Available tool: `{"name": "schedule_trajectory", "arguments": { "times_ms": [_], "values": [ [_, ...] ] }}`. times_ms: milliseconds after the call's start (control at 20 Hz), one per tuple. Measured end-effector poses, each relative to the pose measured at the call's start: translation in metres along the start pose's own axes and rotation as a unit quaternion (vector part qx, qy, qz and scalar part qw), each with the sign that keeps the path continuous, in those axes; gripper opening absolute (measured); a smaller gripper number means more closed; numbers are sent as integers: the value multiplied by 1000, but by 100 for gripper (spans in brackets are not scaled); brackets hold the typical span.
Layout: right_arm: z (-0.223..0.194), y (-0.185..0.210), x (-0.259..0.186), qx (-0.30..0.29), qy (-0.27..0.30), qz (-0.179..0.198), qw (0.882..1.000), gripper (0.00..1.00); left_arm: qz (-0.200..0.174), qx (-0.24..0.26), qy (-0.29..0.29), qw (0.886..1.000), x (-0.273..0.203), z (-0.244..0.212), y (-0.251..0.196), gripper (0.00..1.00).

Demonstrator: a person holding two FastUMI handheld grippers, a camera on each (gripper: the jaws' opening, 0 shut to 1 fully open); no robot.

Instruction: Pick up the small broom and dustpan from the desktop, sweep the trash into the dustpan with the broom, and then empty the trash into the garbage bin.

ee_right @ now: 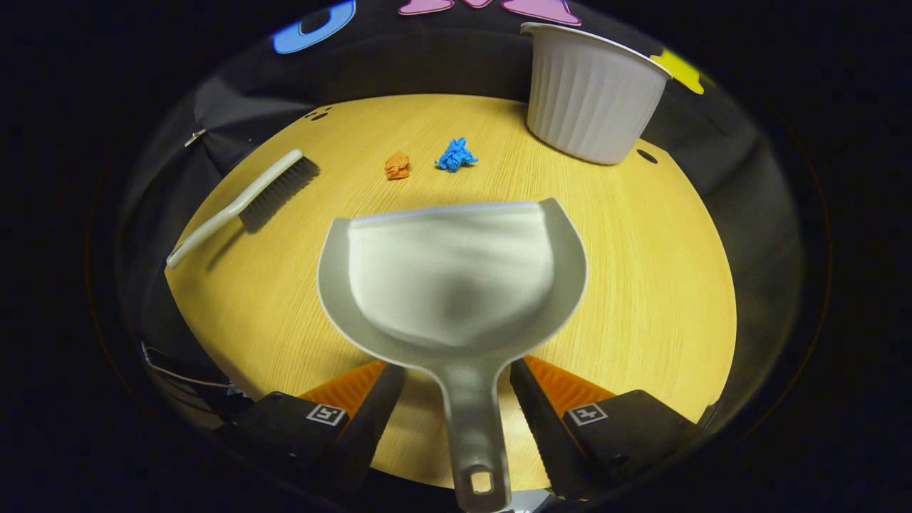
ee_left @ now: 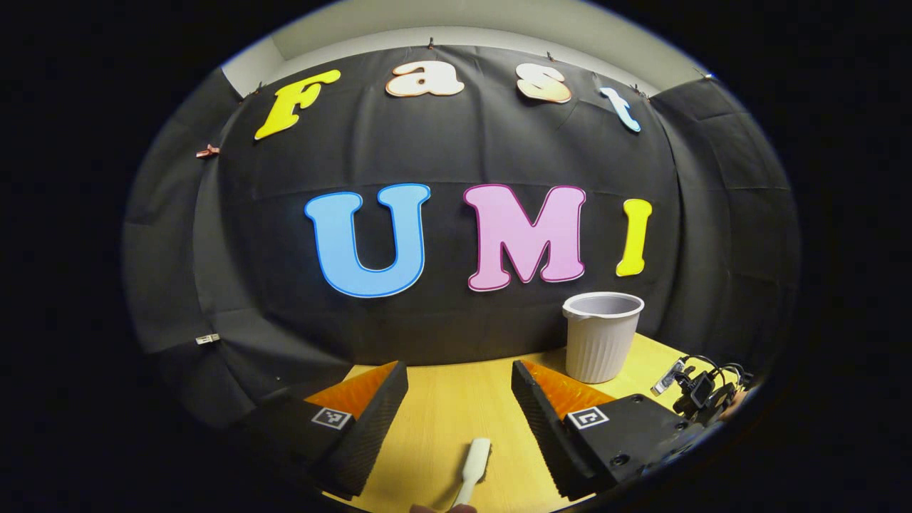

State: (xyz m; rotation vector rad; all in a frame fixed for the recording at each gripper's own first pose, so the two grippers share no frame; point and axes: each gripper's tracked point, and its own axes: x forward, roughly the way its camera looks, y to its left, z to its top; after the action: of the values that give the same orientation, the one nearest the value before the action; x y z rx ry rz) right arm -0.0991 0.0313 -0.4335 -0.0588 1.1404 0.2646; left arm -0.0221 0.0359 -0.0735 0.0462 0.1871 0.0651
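A: What is seen in the left gripper view, from left to right?
B: The left gripper [ee_left: 459,420] is held wide open with nothing between its fingers; the tip of the broom handle [ee_left: 476,459] is seen low at centre on the table [ee_left: 442,406], and the bin [ee_left: 602,335] stands at centre right.
A: And in the right gripper view?
B: The broom [ee_right: 246,203] is laid at upper left, two scraps, orange [ee_right: 397,165] and blue [ee_right: 456,154], at upper centre, and the bin [ee_right: 591,96] at upper right. The dustpan [ee_right: 452,274] lies mid-frame, its handle flanked by the fingers of the right gripper [ee_right: 456,420], which are spread apart; no contact can be made out.
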Motion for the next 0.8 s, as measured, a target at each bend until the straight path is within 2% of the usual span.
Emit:
{"name": "schedule_trajectory", "arguments": {
  "times_ms": [150,300,650,750,800],
  "values": [
    [-4,-1,8,-4,10,3,1000,94,9,-1,6,1000,1,-2,3,94],
    [-3,-3,8,-8,13,6,1000,87,11,-8,13,1000,5,-8,0,94],
    [-6,-5,9,-17,49,7,999,88,41,-31,39,998,3,-26,0,94],
    [-2,-9,10,-13,45,4,999,83,51,-29,41,997,1,-28,4,94],
    [-1,-12,12,-1,44,-1,999,65,56,-27,43,997,0,-30,6,94]
  ]
}}
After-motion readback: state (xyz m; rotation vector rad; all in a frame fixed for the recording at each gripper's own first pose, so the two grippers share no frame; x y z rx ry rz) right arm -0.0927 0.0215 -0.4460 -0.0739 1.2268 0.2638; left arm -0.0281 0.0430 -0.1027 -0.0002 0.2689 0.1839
